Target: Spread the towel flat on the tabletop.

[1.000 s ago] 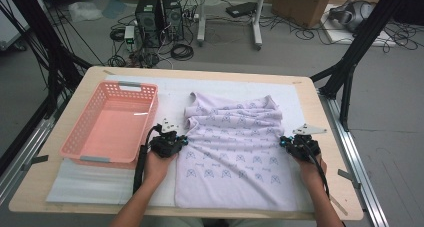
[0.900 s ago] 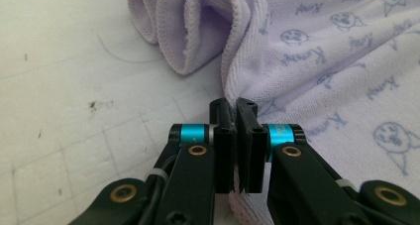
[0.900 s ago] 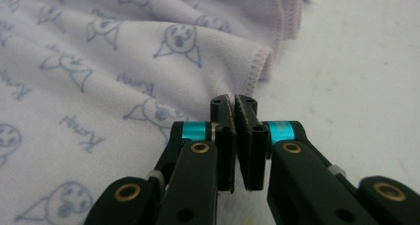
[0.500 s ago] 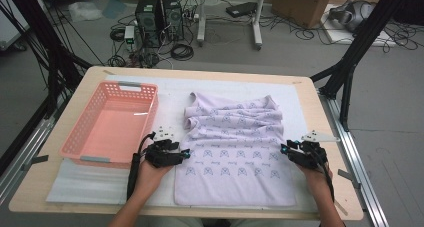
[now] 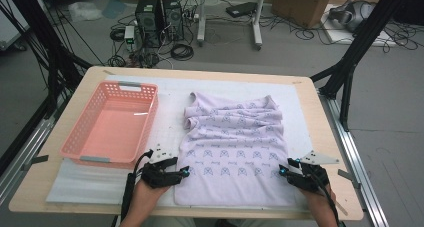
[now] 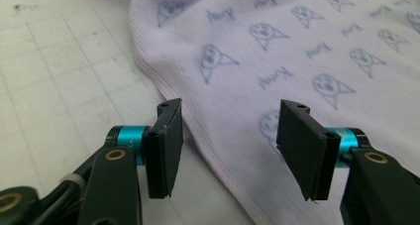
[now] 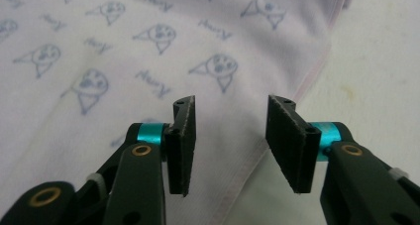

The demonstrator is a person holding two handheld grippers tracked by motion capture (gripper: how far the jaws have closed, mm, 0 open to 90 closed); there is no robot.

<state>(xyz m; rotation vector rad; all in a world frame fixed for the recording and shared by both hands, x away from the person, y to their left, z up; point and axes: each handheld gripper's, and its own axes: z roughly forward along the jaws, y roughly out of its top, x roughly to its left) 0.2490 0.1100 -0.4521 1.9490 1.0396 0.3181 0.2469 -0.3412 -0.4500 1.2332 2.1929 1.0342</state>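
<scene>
Wooden counter (image 5: 320, 137) with a white mat (image 5: 170, 94), in a lab with cables and computers on the floor behind. A lilac printed shirt (image 5: 235, 157) lies on the mat, its far part bunched in folds, its near part flat. A pink basket (image 5: 107, 124) sits to its left. Left gripper (image 5: 186, 172) at the shirt's near left edge, right gripper (image 5: 283, 172) at its near right edge; both sets of fingers have just been opening and stand apart, holding nothing, cloth edge beneath.
</scene>
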